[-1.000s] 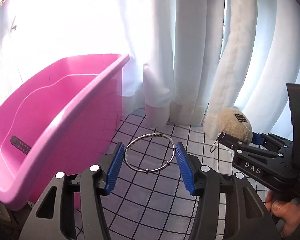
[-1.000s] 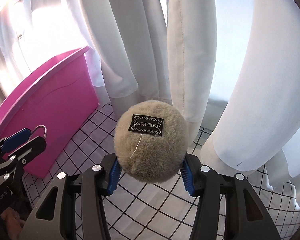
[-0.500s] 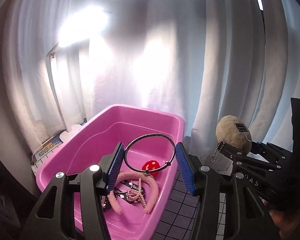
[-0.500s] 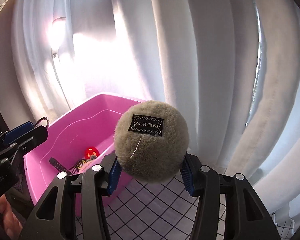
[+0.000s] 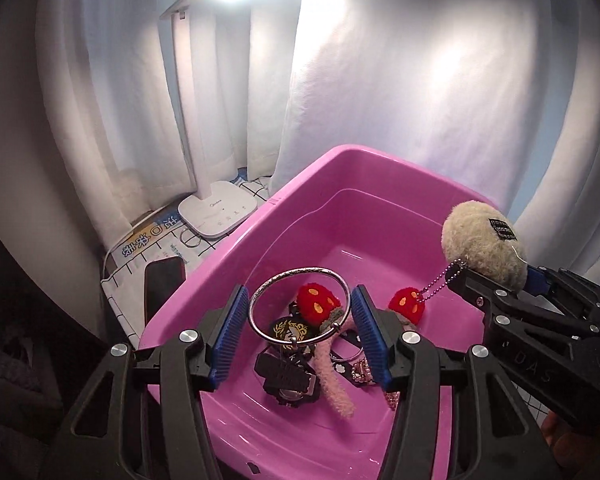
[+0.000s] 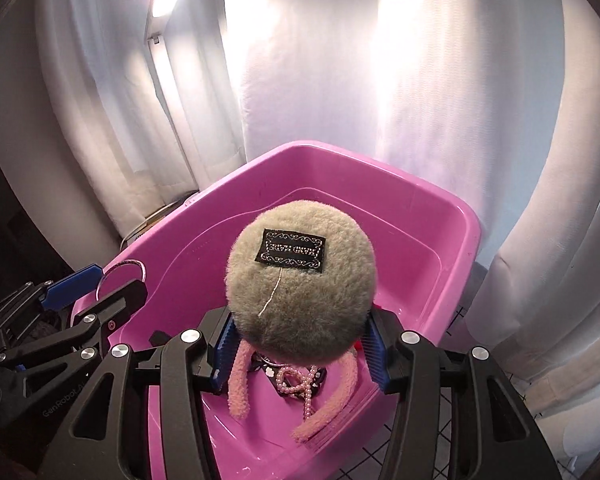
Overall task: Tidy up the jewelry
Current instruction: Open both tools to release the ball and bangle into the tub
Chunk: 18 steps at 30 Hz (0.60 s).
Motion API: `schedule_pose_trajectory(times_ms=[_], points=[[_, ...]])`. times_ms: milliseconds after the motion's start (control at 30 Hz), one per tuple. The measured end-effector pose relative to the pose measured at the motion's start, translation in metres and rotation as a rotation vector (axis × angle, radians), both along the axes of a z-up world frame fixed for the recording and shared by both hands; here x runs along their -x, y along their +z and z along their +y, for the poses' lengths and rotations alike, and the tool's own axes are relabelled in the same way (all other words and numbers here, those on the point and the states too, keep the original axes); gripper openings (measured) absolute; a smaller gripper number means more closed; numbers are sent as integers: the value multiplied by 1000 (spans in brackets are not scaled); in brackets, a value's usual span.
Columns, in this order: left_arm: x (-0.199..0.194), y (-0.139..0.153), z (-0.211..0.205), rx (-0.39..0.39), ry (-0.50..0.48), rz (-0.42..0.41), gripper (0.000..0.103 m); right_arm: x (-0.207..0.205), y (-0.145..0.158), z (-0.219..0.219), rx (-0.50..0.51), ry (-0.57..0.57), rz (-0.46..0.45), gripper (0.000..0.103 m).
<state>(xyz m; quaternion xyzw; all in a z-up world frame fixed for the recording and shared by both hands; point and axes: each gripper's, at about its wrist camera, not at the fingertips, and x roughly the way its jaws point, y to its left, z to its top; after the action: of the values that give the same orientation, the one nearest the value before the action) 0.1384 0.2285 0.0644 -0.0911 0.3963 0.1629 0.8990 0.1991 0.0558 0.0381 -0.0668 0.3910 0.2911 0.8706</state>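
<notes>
I am holding both tongs over the pink tub (image 5: 308,184); white curtains (image 5: 400,80) are hanging behind it.

Left tongs (image 5: 299,312): they are gripping a silver bangle (image 5: 260,292) between the blue pads (image 5: 230,334); the ring is sitting across the gap, touching a pad on each side, above the tub's inside. In the right view the same tongs (image 6: 112,276) are showing at the left edge with the bangle (image 6: 140,266) sticking up past the tip.

Right tongs (image 6: 298,344): the jaws have just been opening a little; a beige plush ball (image 6: 300,300) is sitting between the blue pads (image 6: 222,350), filling the gap and touching both, so I am reading it as gripped. A black label (image 6: 290,254) is facing the camera. In the left view the ball (image 5: 484,244) is at the tip of the right tongs (image 5: 496,276), with a bead chain (image 5: 440,282) hanging from it.

Tub floor: a red mushroom charm (image 5: 316,302) is lying near the middle; a second red charm (image 5: 407,306) is lying just to its right; a fuzzy pink headband (image 6: 240,384), a pearl strand (image 6: 296,384) and dark pieces I cannot make out are lying together.

Left of the tub: a white lamp base (image 5: 216,214) is standing on the checked cloth (image 5: 256,188); a dark flat object (image 5: 164,284) is lying beside the rim.
</notes>
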Motion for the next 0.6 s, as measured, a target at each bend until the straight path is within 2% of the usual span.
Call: schedule_pose_trajectory(times_ms=[67,100,133,167,233,433,600], points=[[-2,-5,6,28,-3,20,54,-7,-4,3,18,-8,23,58],[-3,-7,9,46,-5,27,64,-9,-5,3,20,-15,29,61],[-3,-8,11,51,2,26,82,-12,-4,6,25,-25,30,62],[-1,-6,12,42,15,18,89,-13,-3,6,32,-40,26,64],[0,-5,15,34,11,9,91,-15,-1,4,40,-63,20,67],[-1,-11,14,49,-2,50,93,-16,-3,-1,56,-115,20,67],[2,-14,7,26,3,72,93,-4,-2,-10,58,-140,21,67]])
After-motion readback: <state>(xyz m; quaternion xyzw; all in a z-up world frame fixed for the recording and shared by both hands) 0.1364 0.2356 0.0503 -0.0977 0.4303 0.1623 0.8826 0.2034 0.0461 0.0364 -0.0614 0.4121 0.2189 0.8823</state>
